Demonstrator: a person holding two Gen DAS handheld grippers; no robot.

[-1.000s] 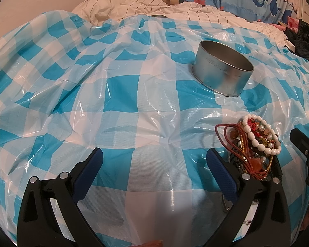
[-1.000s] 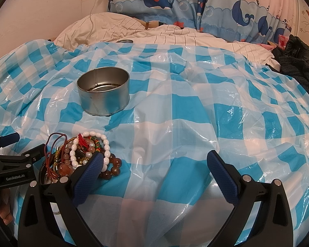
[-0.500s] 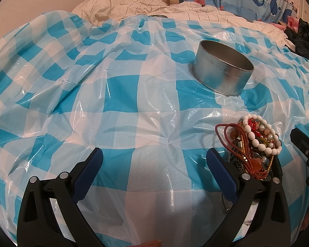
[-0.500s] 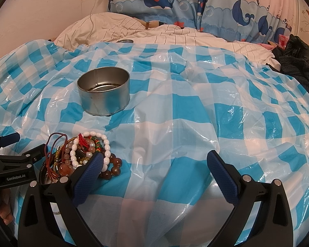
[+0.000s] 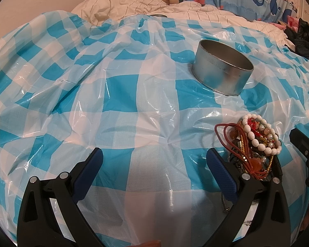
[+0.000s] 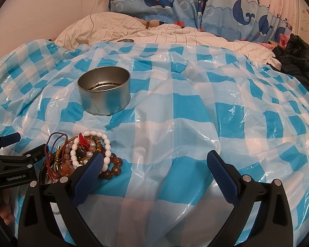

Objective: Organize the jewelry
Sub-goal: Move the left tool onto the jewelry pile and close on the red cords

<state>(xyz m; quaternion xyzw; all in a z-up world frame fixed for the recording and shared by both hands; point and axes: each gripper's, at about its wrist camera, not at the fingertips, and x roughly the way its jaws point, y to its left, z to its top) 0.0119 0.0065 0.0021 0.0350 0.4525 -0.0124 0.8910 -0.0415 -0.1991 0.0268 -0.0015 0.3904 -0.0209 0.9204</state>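
A pile of jewelry point(image 5: 255, 144) lies on the blue-and-white checked plastic sheet point(image 5: 121, 94): a white bead bracelet point(image 5: 261, 135), red cords and amber beads. It also shows in the right wrist view point(image 6: 86, 154), with brown beads at its near edge. An empty round metal tin point(image 5: 222, 70) stands beyond it, also seen in the right wrist view point(image 6: 105, 89). My left gripper point(image 5: 154, 164) is open and empty, left of the pile. My right gripper point(image 6: 154, 164) is open and empty, right of the pile, its left finger overlapping the pile's edge in view.
The sheet covers a soft bed and is wrinkled. White striped bedding point(image 6: 134, 30) and a whale-print curtain point(image 6: 175, 2) lie behind. Dark clothing point(image 6: 298, 61) is heaped at the far right. A small metal lid point(image 6: 125, 40) sits at the sheet's far edge.
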